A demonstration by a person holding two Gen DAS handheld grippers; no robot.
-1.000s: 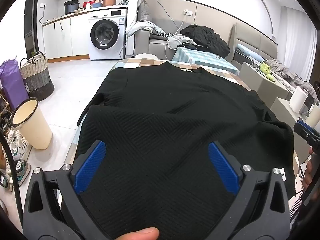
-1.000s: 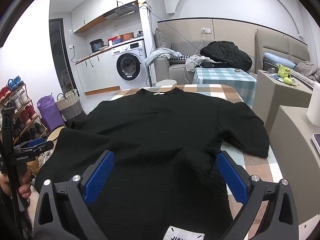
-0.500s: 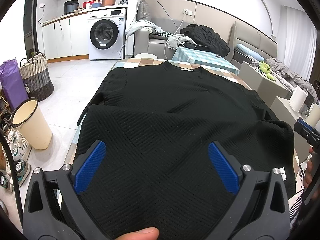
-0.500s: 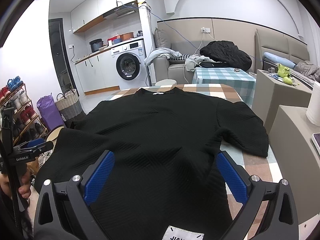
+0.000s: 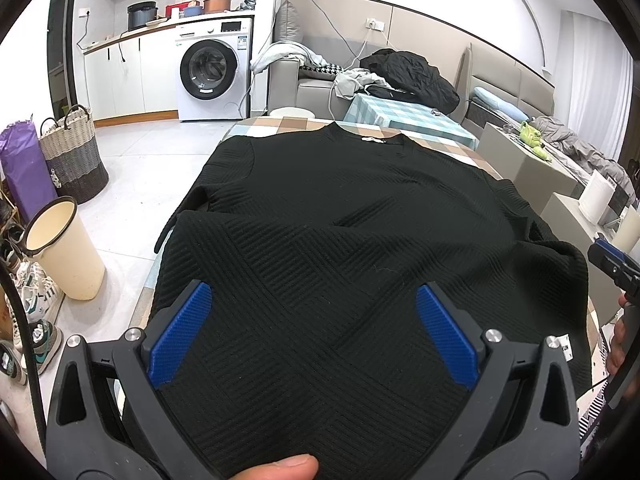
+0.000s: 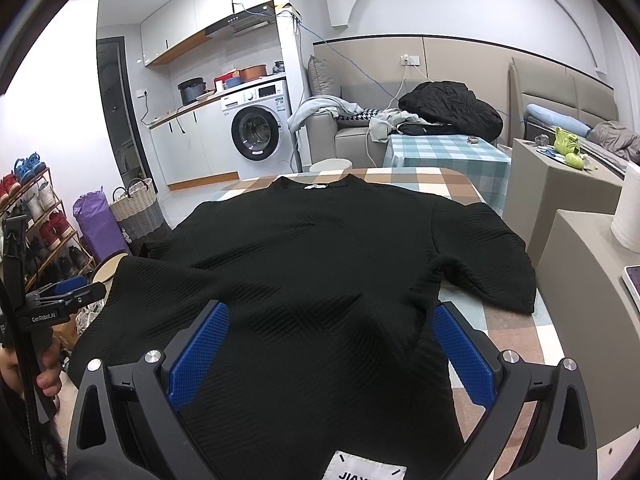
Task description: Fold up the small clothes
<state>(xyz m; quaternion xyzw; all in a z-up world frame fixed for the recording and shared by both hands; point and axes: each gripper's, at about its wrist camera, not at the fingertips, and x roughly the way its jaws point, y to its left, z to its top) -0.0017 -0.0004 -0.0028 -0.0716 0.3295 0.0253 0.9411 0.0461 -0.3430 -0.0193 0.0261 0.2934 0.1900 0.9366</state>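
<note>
Both your grippers, left (image 5: 312, 332) and right (image 6: 332, 350), gaping wide, nothing pinched. Black top (image 6: 332, 248) overhangs checked table (image 6: 500, 320); grab single layer, hem slips, fold skews.

The left gripper (image 5: 312, 328) has a matte black plastic frame with triangular cut-outs in each arm. Its two fingers (image 5: 178, 334) carry bright blue pads with a fine ribbed texture, and round silver screws sit at the finger joints. A black cable runs down the left edge of the left wrist view. The right gripper (image 6: 328, 356) is built the same: black frame, blue textured pads, silver screws. A white label with black letters, partly cut off, sits at its base. Seen from the right wrist view, the left gripper's side bears white "GenRobot.AI" lettering.
</note>
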